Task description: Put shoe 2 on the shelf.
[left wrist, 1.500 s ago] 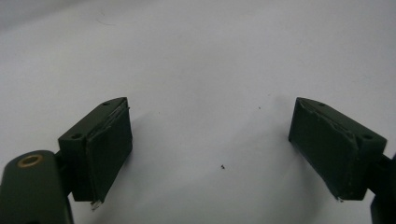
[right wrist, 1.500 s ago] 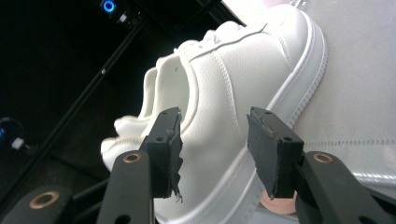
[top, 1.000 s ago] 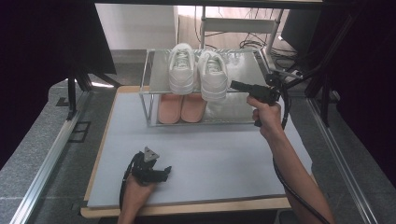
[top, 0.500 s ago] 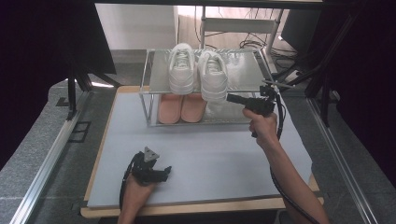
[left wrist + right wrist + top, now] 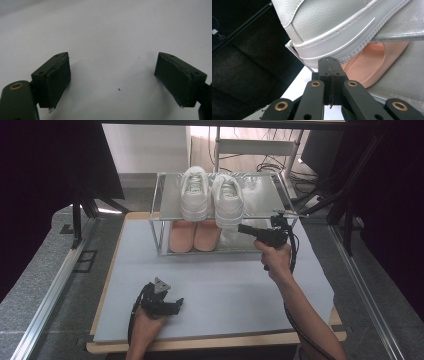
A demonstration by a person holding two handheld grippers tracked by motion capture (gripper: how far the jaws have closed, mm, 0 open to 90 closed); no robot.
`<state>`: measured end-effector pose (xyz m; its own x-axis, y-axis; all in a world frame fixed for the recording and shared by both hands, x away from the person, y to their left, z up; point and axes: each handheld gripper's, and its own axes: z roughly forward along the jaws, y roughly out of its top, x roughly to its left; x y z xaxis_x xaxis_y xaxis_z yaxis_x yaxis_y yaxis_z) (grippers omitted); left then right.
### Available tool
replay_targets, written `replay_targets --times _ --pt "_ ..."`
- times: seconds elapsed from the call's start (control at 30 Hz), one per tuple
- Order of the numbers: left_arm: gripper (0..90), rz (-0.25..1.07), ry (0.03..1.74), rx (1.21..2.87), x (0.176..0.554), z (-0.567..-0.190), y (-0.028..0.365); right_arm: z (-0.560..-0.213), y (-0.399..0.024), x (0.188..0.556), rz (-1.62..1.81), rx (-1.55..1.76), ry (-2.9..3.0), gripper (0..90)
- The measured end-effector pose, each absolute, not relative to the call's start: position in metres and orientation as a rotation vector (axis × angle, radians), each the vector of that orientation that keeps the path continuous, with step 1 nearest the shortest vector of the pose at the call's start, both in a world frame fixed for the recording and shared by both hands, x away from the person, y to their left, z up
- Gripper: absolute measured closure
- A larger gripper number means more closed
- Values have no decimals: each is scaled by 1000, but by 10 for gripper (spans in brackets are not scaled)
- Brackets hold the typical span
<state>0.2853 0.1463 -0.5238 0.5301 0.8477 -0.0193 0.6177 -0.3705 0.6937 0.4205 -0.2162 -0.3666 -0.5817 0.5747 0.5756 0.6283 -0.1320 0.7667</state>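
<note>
White leather, the right-hand sneaker (image 5: 227,200) sat on the top shelf of the wire rack (image 5: 265,195), its long axis running front to back, heel at the shelf's near edge and toe pointing away from me. Its twin (image 5: 194,194) lay just beside it on the left, parallel. I had my right gripper (image 5: 241,227) at the heel's outer corner; its jaws had just been closing and were pressed flat together with nothing between them, tips just under the sole's edge in the right gripper view (image 5: 329,61). Below, a pair of peach slippers (image 5: 194,234) occupied the lower shelf, directly under the sneakers. My left gripper (image 5: 176,301) rested low on the pale grey mat (image 5: 225,290), jaws spread wide and holding nothing. The mat covered a wooden table (image 5: 215,342); dark curtains and cables ringed the room behind.
</note>
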Motion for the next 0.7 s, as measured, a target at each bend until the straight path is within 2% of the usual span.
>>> replay_targets --times 0.7 --pt "136 452 1183 2119 285 -524 146 -369 -204 439 -1874 -1454 -2035 900"
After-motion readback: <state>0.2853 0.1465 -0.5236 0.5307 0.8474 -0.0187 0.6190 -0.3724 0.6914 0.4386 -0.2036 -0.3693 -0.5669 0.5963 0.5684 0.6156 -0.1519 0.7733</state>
